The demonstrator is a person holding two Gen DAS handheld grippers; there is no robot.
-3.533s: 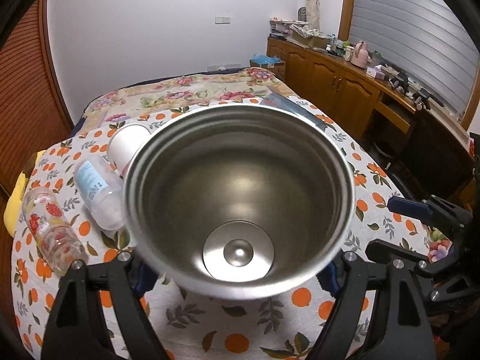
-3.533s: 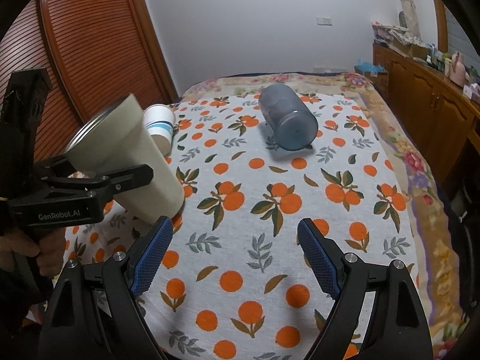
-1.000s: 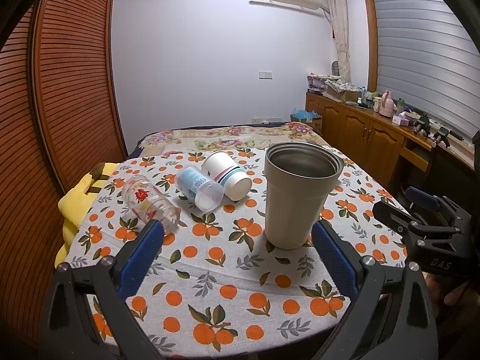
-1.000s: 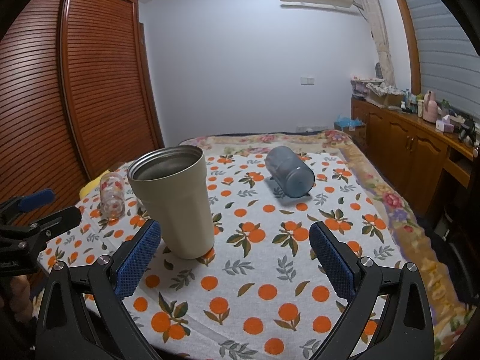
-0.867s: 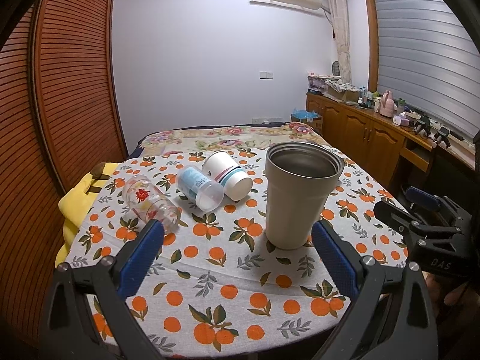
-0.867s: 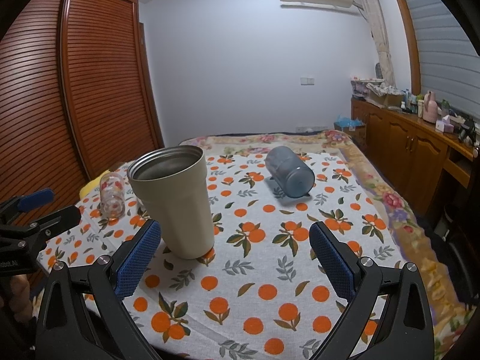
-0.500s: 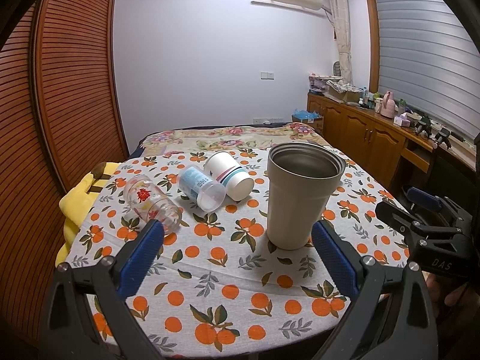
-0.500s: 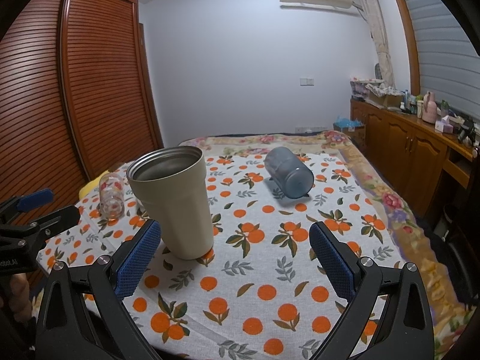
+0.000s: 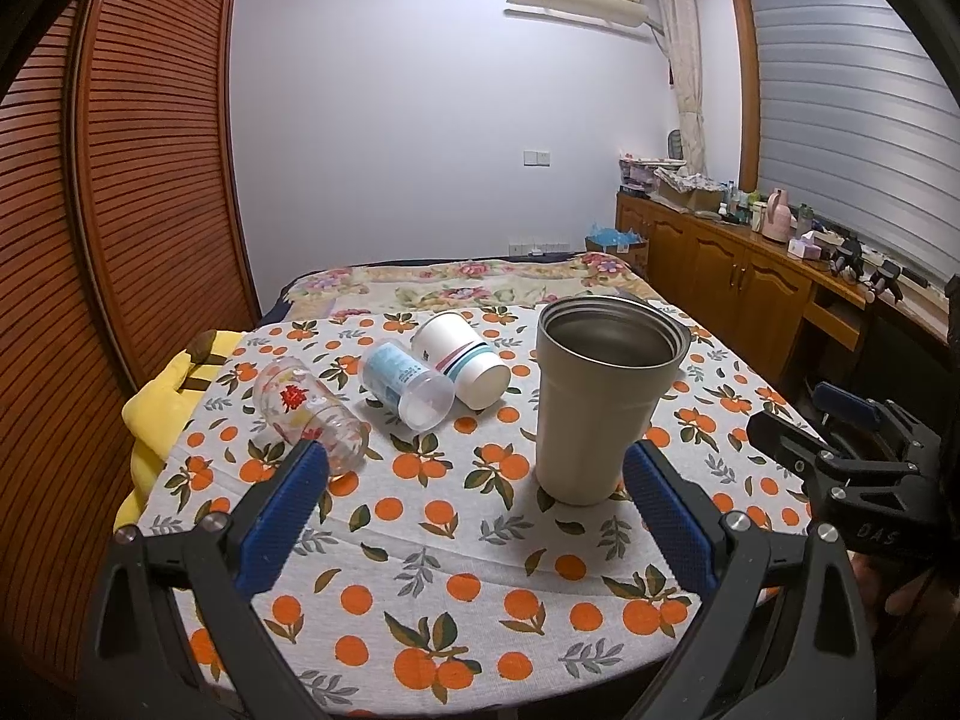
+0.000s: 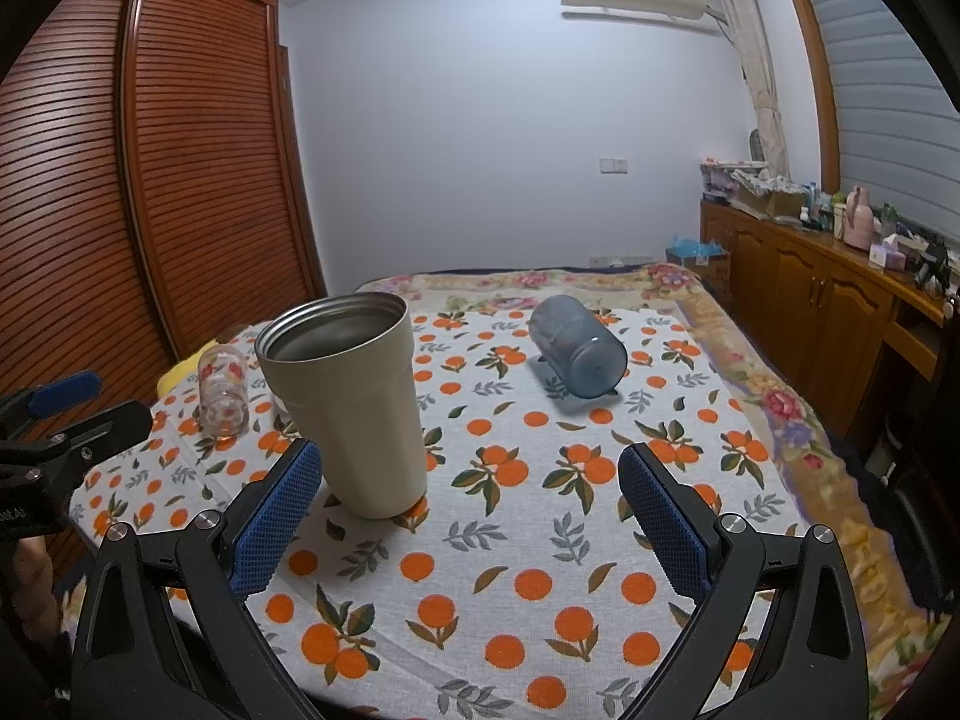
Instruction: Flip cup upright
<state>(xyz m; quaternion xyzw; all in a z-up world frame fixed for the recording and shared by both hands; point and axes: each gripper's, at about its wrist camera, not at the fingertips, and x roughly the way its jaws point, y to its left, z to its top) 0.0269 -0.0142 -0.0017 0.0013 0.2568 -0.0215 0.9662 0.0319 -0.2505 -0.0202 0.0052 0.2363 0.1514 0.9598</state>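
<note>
While both of my hand-held grippers hang with fingers spread and empty, the cup [image 9: 603, 402] stands upright on the tabletop [image 9: 456, 618], axis vertical, at one o'clock from my left hand-held gripper [image 9: 474, 510], eleven o'clock from my right hand-held gripper [image 10: 468, 510].

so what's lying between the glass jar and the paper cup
A clear plastic bottle with a blue label, on its side between glass jar and paper cup, in the left wrist view.
</note>
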